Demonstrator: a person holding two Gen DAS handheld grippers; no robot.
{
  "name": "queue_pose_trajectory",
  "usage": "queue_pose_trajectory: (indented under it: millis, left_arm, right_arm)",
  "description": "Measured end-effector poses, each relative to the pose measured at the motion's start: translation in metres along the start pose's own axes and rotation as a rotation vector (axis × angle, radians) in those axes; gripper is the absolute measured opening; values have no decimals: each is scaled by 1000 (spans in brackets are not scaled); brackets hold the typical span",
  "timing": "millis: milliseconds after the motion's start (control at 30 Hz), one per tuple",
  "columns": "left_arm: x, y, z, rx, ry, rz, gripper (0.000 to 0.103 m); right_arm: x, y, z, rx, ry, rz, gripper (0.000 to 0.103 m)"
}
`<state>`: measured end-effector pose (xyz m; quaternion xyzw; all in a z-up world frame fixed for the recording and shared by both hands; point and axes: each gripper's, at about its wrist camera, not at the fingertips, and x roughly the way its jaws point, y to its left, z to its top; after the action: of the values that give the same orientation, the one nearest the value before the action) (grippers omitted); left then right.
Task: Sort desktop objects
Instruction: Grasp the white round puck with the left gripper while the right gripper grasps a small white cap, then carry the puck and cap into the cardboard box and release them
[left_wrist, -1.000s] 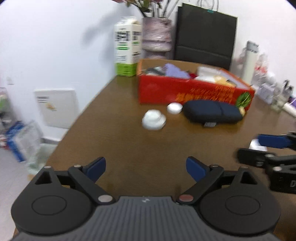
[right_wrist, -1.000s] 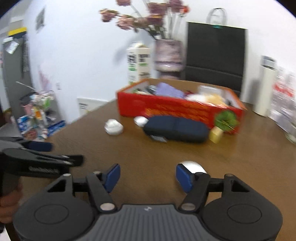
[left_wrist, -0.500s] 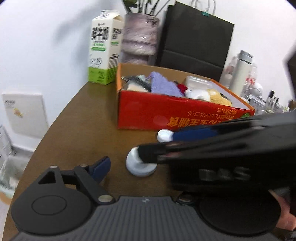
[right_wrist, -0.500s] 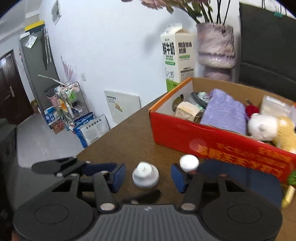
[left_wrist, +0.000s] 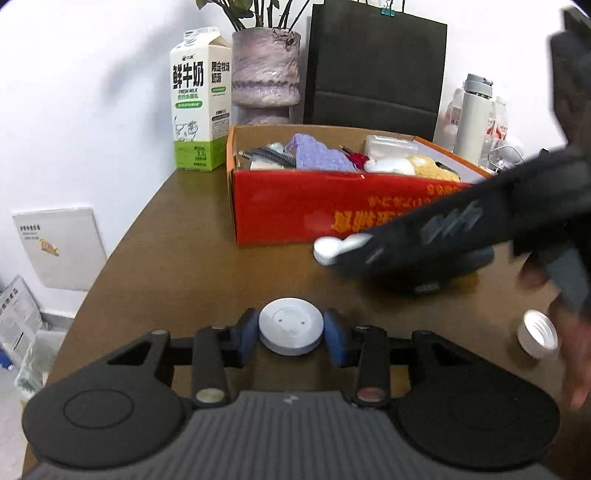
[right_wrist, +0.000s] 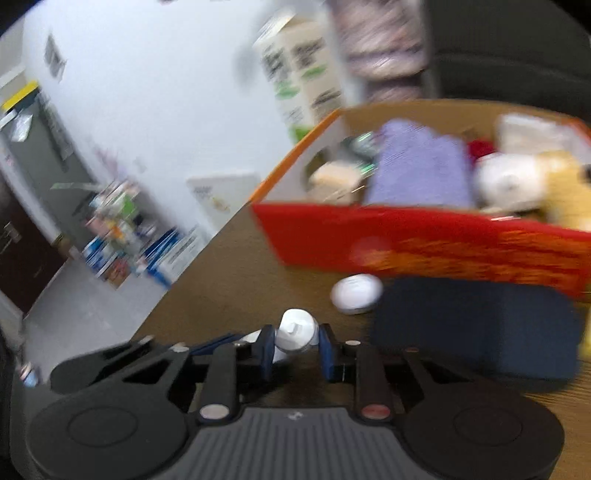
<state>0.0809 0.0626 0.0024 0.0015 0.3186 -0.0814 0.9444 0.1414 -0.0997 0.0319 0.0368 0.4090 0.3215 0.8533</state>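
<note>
A round white puck-shaped object (left_wrist: 290, 326) is seen on the brown desk (left_wrist: 177, 266), framed between the blue pads of the left gripper (left_wrist: 290, 336), whose jaws are closing on it with the pads at or just off its sides. In the blurred right wrist view, a small white knobbed object (right_wrist: 295, 334) is bracketed by the right gripper (right_wrist: 296, 349), its jaws also closing, narrowly parted; firm contact cannot be told. A second white disc (right_wrist: 356, 294) is shown just in front of the red cardboard box (right_wrist: 424, 242), beside a dark blue case (right_wrist: 476, 325). The box is filled with mixed items, among them a purple cloth (left_wrist: 317, 157). A milk carton (left_wrist: 199, 99) and a vase (left_wrist: 266, 75) are pictured behind it, and a white screw cap (left_wrist: 537, 334) lies apart at the right.
</note>
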Motion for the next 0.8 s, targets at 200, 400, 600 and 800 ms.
queue_pose_trajectory:
  millis: [200, 400, 600, 800]
  left_arm:
    - [-52, -22, -17, -21, -45, 37, 40]
    - [-87, -45, -23, -72, -78, 85, 40]
    - [-124, -73, -22, -50, -138, 90, 40]
    - [-155, -100, -31, -55, -166, 127, 40]
  right_arm:
    - [-78, -14, -38, -34, -145, -160, 24]
    - [-130, -11, -96, -78, -215, -271, 24]
    - [-159, -17, -138, -78, -272, -324, 24]
    - [-192, -9, -152, -103, -362, -316, 24]
